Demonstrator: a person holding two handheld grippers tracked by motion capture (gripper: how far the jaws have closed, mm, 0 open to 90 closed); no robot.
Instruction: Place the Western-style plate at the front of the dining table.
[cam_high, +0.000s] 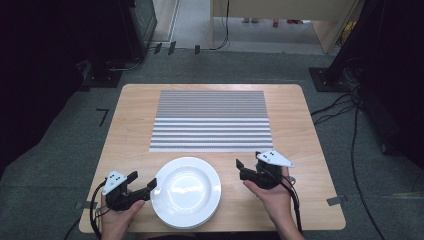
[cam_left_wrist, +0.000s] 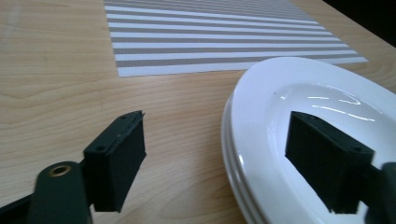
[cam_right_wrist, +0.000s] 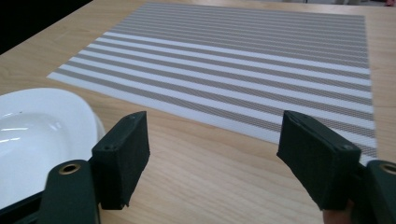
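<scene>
Plates (cam_high: 185, 191), a white stack at the worktop's (cam_high: 305, 150) near edge: stiff, glossy, breakable, so we'd take the rim. Left claw (cam_high: 141, 184) straddles that rim unclenched; right claw (cam_high: 248, 165) gapes beside it.

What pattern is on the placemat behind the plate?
Grey and white stripes on the rectangular woven placemat; right gripper view shows it best.
</scene>
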